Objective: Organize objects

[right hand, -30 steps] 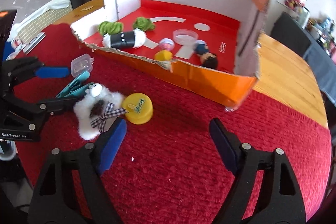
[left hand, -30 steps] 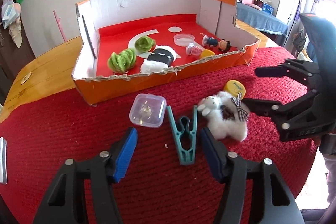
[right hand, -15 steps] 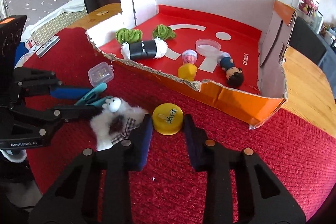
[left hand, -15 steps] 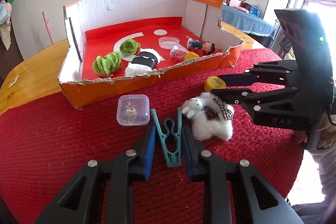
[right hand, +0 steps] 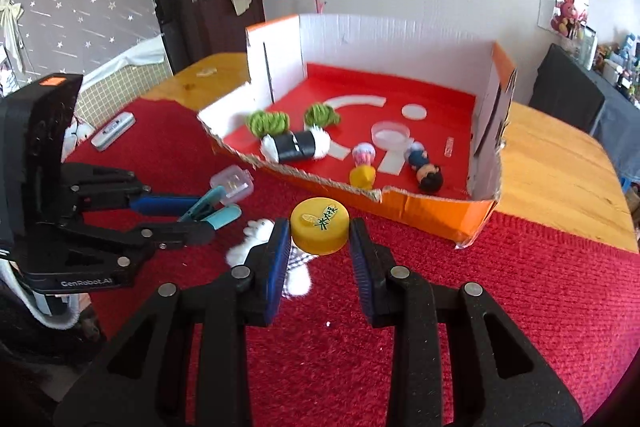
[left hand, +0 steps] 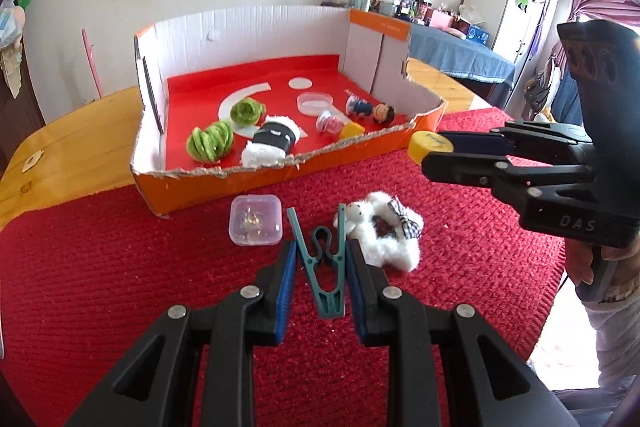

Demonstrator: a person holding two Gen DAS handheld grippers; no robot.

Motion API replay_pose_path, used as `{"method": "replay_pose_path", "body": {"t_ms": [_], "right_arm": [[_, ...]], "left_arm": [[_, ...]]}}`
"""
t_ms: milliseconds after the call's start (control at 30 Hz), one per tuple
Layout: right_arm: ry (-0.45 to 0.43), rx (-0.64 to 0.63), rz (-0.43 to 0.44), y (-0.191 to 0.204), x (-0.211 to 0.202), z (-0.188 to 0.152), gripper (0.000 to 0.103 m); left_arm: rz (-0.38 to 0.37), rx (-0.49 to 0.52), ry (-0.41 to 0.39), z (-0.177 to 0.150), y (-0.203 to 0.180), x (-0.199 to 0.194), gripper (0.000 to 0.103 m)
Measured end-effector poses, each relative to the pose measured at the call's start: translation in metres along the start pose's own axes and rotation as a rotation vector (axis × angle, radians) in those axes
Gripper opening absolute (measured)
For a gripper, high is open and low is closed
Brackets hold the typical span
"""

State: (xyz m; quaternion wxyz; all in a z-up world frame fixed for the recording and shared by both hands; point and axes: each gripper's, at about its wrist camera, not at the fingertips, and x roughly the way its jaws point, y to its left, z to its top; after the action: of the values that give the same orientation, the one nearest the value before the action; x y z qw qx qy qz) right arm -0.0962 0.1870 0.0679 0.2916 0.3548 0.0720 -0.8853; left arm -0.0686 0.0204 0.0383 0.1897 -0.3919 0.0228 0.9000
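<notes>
Red knitted cloth covers the desk (left hand: 100,267). A teal plastic clothes peg (left hand: 322,267) is pinched by the left hand-held gripper (left hand: 320,291); a yellow bottle cap (right hand: 319,230) is clamped in the right hand-held gripper (right hand: 320,259), with the orange cardboard box (right hand: 420,215) just ahead.

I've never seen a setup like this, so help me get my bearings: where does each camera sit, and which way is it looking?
Left wrist view: sits on the left gripper, looking along its fingers, shut on the teal clothespin; beyond, the orange box. The right gripper and a hand show at right.
Right wrist view: sits on the right gripper, shut on the yellow cap, facing the box; the left gripper shows at left.
Both share the box, the white plush toy, the clear case and the red cloth.
</notes>
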Motion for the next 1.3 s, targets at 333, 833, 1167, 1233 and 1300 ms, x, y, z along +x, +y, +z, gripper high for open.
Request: {"method": "replay_pose_path", "body": {"t_ms": [333,833,1167,1233,1300], "right_arm": [[-0.023,-0.004,-0.003,0.008,-0.013,0.002,0.029],[-0.045,0.000,-0.024,0.002,-0.015,0.014,0.029],[-0.024,-0.016,-0.132,-0.020,0.003,0.055,0.029],[-0.010,-0.018,-0.151,-0.026,0.010,0.064,0.029],[0.006,-0.029,-0.190,-0.032,0.019,0.073,0.029]], "left_arm": [[0.005,0.004,-0.029,0.002,-0.001,-0.014,0.025],[0.025,0.000,-0.098,0.029,0.012,-0.032,0.025],[0.061,0.036,-0.090,0.080,0.034,-0.020,0.025],[0.066,0.036,-0.072,0.092,0.042,-0.012,0.025],[0.075,0.038,-0.054,0.101,0.049,-0.004,0.025]]}}
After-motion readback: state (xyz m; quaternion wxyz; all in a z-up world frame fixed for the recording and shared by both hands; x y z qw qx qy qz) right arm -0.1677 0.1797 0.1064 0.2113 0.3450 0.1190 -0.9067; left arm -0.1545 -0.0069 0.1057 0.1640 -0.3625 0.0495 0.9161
